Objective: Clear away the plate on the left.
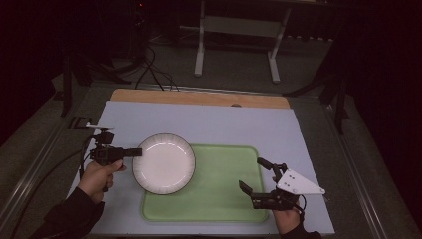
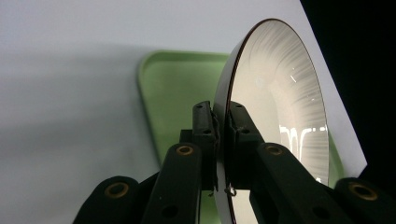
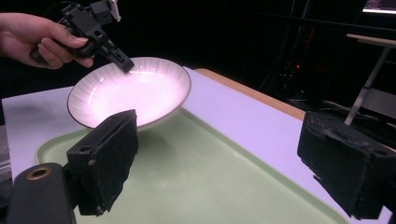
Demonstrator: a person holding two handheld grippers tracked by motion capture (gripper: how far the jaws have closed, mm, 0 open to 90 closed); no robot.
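A: What was seen at the left of the table, and what was carried there?

B: A white plate (image 1: 164, 163) with a dark rim was held clear of the table, over the ten o'clock corner of the green tray (image 1: 219, 199). Nothing was seen lying in the plate, and the tray's bare surface was unoccupied as well. The plate's rim at nine o'clock was clamped between the jaws of the left gripper (image 1: 135, 152), one pad above the rim and one below.

A: How was that hand posed?

B: The left hand (image 1: 98, 178) was wrapped round the grip from below, with the jaws pointed level toward three o'clock. In the right gripper view the plate (image 3: 130, 91) was shown tilted, lifted above the tray (image 3: 210, 182).

A: And further right?

B: The right gripper (image 1: 256, 177) was held at the tray's four o'clock corner, its jaws spread wide with nothing between them, pointed toward ten o'clock. The right hand (image 1: 287, 219) was cut off by the lower edge.

A: What was hard to make out?

B: The far room was lost in darkness. In the left gripper view part of the plate (image 2: 280, 102) was hidden behind the jaws.
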